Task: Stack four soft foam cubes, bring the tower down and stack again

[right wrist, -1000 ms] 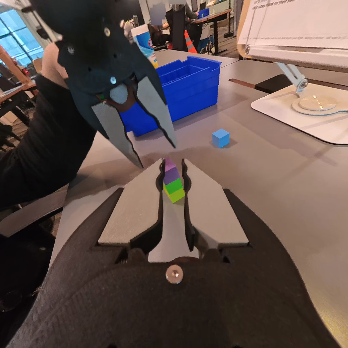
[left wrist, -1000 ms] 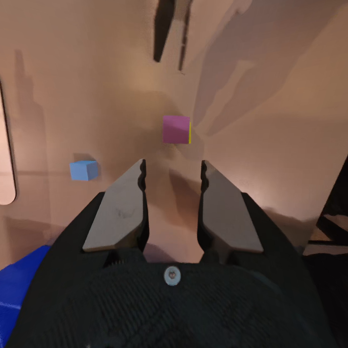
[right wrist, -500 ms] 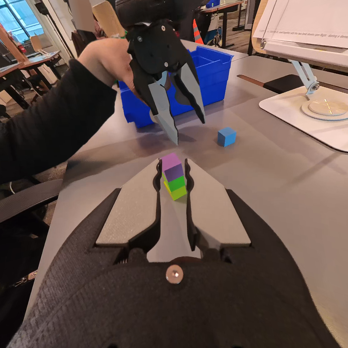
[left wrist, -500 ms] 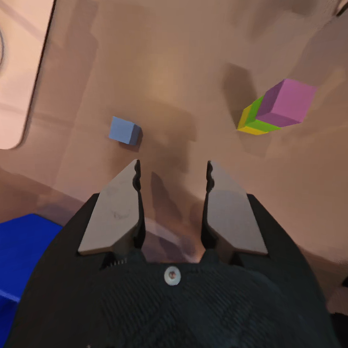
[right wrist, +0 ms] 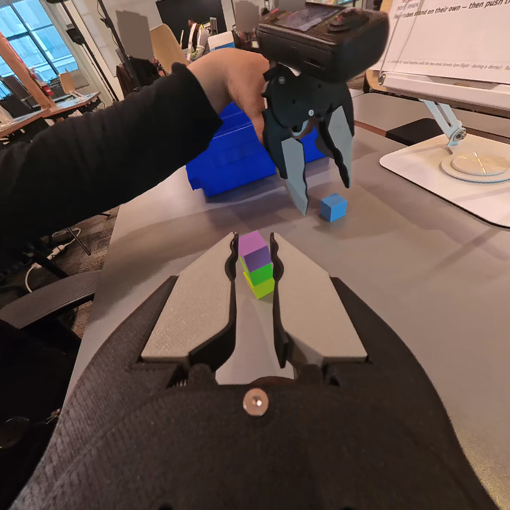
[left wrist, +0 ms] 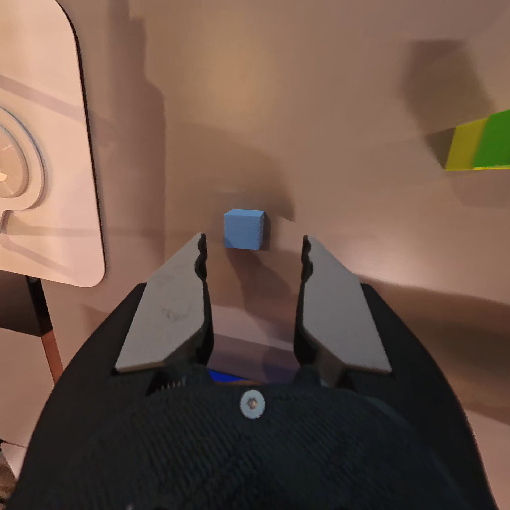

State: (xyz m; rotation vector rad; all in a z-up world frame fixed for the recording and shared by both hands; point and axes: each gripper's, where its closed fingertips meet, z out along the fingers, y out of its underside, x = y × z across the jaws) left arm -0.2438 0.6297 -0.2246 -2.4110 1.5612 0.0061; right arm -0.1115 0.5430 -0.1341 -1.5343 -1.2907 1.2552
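While right gripper straddles purple cube, left gripper hovers over blue cube

we see an open-plan office, grey desk, desks behind, office chair, large windows, people seated beyond

At the right edge of the left wrist view the blurred yellow and green cubes are cut off, in the right wrist view the blue bin at upper centre sits partly behind the sleeve and left gripper, and the stand's base runs off right.
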